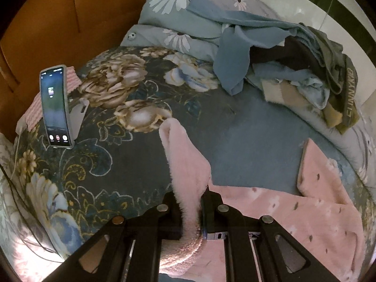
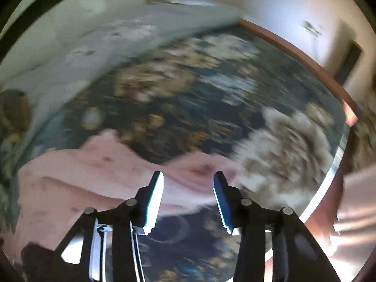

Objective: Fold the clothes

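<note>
A pink fleece garment [image 1: 305, 211] with small dark dots lies on the floral bedspread [image 1: 105, 164]. My left gripper [image 1: 190, 202] is shut on a pink fleece sleeve [image 1: 185, 164] that sticks up between its fingers. In the blurred right wrist view the same pink garment [image 2: 82, 171] lies crumpled ahead and left. My right gripper [image 2: 188, 188] is open and empty just above the garment's near edge.
A phone on a stand [image 1: 55, 108] stands at the bed's left. A pile of blue and dark clothes [image 1: 293, 65] lies at the back right beside daisy-print pillows [image 1: 183, 11]. A wooden bed frame edge [image 2: 305, 58] runs along the far right.
</note>
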Available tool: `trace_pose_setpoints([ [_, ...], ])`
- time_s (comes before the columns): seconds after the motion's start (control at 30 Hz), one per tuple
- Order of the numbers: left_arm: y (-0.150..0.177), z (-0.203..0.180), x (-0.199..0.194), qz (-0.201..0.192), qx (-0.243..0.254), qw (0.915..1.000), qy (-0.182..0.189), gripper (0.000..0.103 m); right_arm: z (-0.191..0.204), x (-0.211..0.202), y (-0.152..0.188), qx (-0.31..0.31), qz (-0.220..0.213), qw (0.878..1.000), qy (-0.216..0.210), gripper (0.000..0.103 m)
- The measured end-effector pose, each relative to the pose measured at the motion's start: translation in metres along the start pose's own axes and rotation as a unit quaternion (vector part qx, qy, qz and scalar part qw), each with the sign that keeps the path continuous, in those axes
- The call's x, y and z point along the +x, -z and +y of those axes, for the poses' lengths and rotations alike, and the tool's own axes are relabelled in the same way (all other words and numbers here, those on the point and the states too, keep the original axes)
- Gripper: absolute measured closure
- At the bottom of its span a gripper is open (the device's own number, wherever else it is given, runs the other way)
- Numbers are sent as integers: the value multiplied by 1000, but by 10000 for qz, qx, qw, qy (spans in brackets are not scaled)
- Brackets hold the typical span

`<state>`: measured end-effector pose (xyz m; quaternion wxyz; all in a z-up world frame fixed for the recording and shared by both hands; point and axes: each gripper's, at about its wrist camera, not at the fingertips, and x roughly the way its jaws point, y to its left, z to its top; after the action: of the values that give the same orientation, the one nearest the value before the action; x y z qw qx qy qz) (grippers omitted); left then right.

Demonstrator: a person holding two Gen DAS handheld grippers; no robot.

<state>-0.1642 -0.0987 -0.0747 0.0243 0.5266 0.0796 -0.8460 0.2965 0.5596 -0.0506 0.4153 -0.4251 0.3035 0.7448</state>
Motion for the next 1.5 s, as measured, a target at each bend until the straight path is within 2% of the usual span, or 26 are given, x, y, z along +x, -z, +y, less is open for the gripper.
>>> trace_pose_setpoints([
  [0.1, -1, -6, 2, 47, -41, 10000, 66, 92, 29, 38, -21, -163, 245, 9978, -597, 53],
  [0.23, 0, -13, 1, 47, 35, 10000, 71, 92, 60, 93, -44, -73, 690, 9932, -940, 53],
  [0.43, 4, -11, 4, 110, -7, 9999, 68, 91, 81, 138, -60, -141, 1069, 9900, -907, 53],
  [0.67, 7, -10, 1, 120, 6, 9998, 147, 91, 93, 147, -54, -193, 1303, 9870, -926, 55],
  [0.77, 9, -7, 0, 115, -18, 9998, 157, 91, 102, 137, -49, -437, 1279, 9865, -923, 72],
  [0.8, 9, -7, -1, 107, -33, 9998, 158, 91, 106, 134, -47, -556, 1272, 9865, -869, 84],
  [0.83, 10, -6, -2, 90, -57, 9998, 157, 91, 110, 130, -44, -680, 1259, 9864, -809, 91],
  [0.93, 10, -4, -7, -18, -70, 9999, 139, 91, 120, 114, -41, -910, 1052, 9875, -738, 95],
  [1.03, 0, -2, -23, -292, -74, 9995, 121, 92, 122, 86, -53, -852, 578, 9919, -746, 96],
  [1.17, -30, 0, -48, -700, -137, 9971, 249, 92, 114, 37, -88, -506, -214, 9946, -882, 96],
  [1.3, -71, -4, -70, -1081, -132, 9933, 393, 92, 115, -4, -135, -324, -893, 9913, -909, 96],
  [1.4, -104, -20, -73, -1303, 22, 9908, 375, 91, 120, -16, -167, -261, -1199, 9894, -782, 96],
  [1.5, -129, -43, -49, -1257, 205, 9915, 276, 91, 124, -10, -201, -84, -1342, 9891, -604, 96],
])
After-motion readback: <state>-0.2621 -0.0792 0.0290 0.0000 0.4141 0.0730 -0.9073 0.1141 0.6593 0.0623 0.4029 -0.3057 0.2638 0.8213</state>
